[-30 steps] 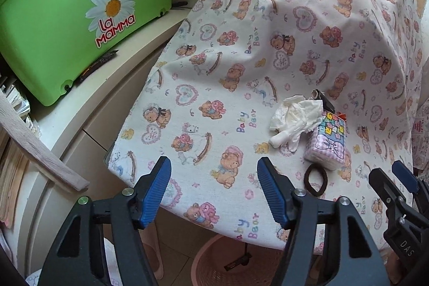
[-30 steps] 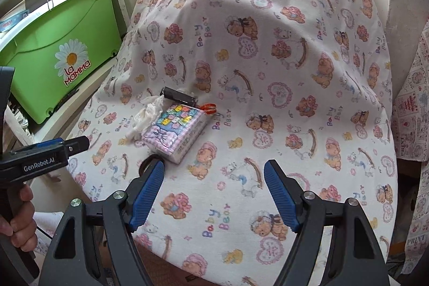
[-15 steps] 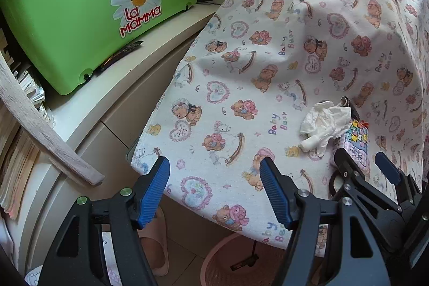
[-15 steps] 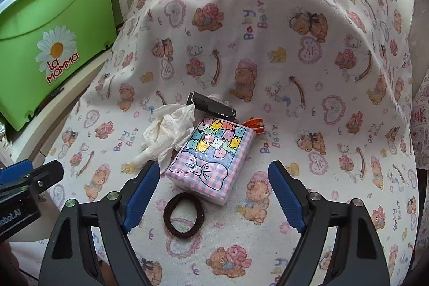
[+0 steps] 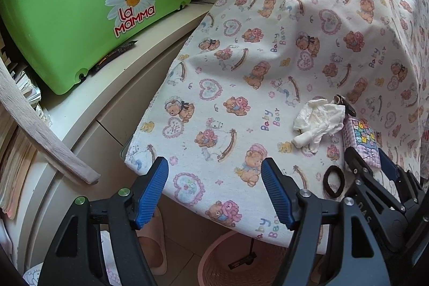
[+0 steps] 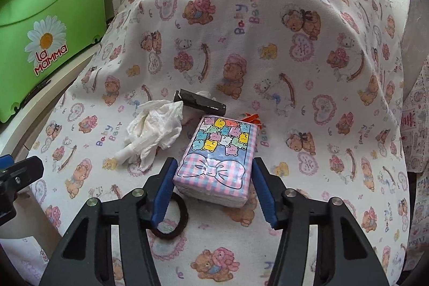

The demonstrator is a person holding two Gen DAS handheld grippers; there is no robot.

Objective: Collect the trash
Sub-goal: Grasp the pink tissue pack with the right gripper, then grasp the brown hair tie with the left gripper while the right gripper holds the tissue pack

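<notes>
A crumpled white tissue [image 6: 152, 129] lies on the teddy-bear cloth [image 6: 295, 71], also in the left wrist view [image 5: 317, 121]. Beside it sit a pink checked tissue pack [image 6: 219, 160], a dark wrapper [image 6: 199, 102], an orange scrap [image 6: 252, 118] and a black hair tie [image 6: 174, 219]. My right gripper [image 6: 213, 195] is open, its jaws on either side of the pack's near end, not closed on it. My left gripper [image 5: 214, 192] is open and empty over the cloth's near left edge. The right gripper also shows in the left wrist view [image 5: 372, 165].
A green "La Mamma" bin [image 5: 80, 7] stands on a white cabinet [image 5: 88, 109] at the left. A pink woven basket [image 5: 241, 259] sits on the floor under the cloth's edge. The pack [image 5: 360, 140] and hair tie [image 5: 333, 181] lie at the right.
My right gripper has moved forward and down until its jaws flank the tissue pack. My left gripper has drifted left, away from the items.
</notes>
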